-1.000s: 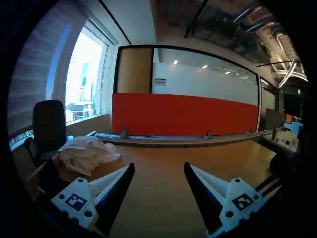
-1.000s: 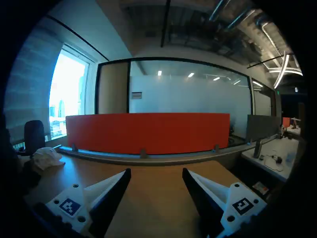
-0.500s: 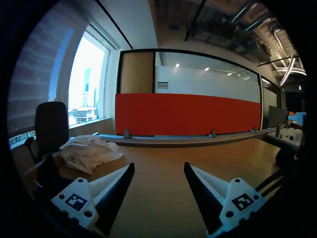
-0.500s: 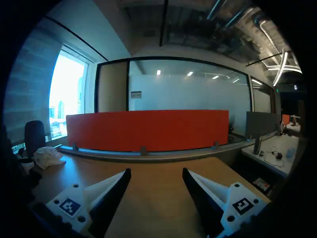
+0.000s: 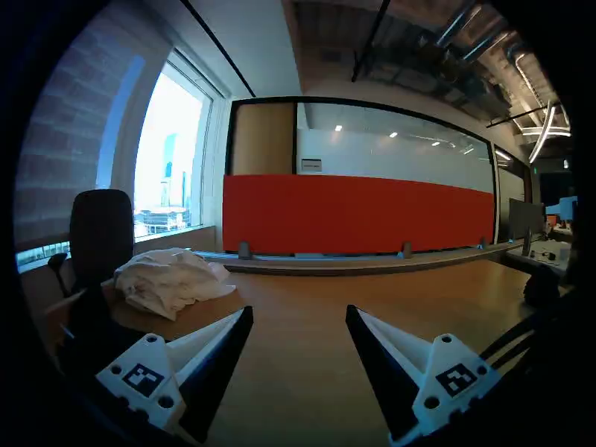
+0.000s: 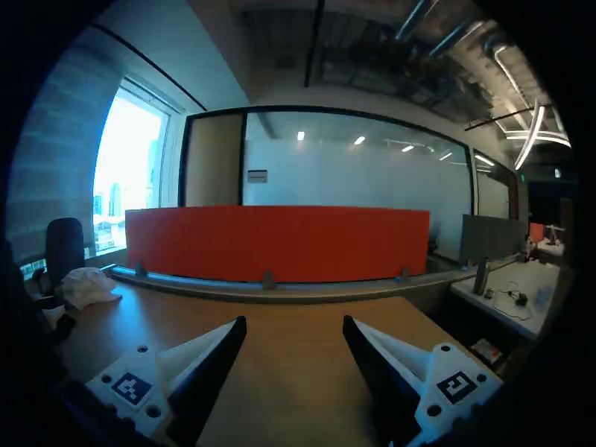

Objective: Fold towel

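Left gripper view puts the towel [image 5: 171,279] at middle left of the frame, a white crumpled heap lying on the wooden desk [image 5: 417,290], with a dark chair [image 5: 100,235] behind it and the orange screen [image 5: 357,214] across the centre. My left gripper [image 5: 299,309] has its jaws spread wide with nothing between them, only bare desk showing in the gap. The towel sits up and to the left of the left finger, apart from it.

In the right gripper view the towel [image 6: 88,285] is a small pale lump at the far left edge of the frame, well apart from my right gripper [image 6: 294,319]. That gripper is likewise spread wide and holds nothing.

I judge that folding has not begun: the cloth is bunched, with no edge or corner I can pick out from here, and neither tool touches it. The step in hand is the reach toward it.

The next move calls for swinging both grippers leftward to the heap, the right one having much farther to go. Then I need to find a hem or corner in the folds, pinch it, and draw the towel onto the bare wood in the middle to spread it flat before any fold.
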The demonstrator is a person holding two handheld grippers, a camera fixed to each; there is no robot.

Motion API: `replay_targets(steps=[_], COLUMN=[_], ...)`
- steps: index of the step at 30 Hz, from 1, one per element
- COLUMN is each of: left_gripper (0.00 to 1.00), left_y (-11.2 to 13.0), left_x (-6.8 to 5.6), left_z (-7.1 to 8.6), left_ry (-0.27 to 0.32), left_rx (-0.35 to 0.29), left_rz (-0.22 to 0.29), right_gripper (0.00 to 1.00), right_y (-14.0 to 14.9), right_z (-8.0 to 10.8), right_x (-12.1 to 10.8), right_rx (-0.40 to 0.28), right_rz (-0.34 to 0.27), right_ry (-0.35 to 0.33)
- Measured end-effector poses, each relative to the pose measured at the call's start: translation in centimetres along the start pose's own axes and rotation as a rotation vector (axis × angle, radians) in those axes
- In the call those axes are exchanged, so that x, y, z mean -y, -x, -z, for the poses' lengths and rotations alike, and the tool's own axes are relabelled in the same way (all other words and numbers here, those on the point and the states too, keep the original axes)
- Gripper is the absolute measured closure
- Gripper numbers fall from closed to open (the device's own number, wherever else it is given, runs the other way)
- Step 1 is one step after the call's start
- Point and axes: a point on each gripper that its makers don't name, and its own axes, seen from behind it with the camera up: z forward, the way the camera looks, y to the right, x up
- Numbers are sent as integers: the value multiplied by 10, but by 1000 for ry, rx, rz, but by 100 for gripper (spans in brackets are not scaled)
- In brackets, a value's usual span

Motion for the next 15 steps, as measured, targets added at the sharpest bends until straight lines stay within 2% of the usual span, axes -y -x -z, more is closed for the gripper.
replay_targets(steps=[15], left_gripper=[8], left_y=[17], left_x=[-1], left_z=[-10], left_ry=[0], left_rx=[-33], left_rz=[1], right_gripper=[0], right_y=[7], right_z=[1], right_x=[3], right_rx=[-27], right_rz=[6], right_ry=[-4])
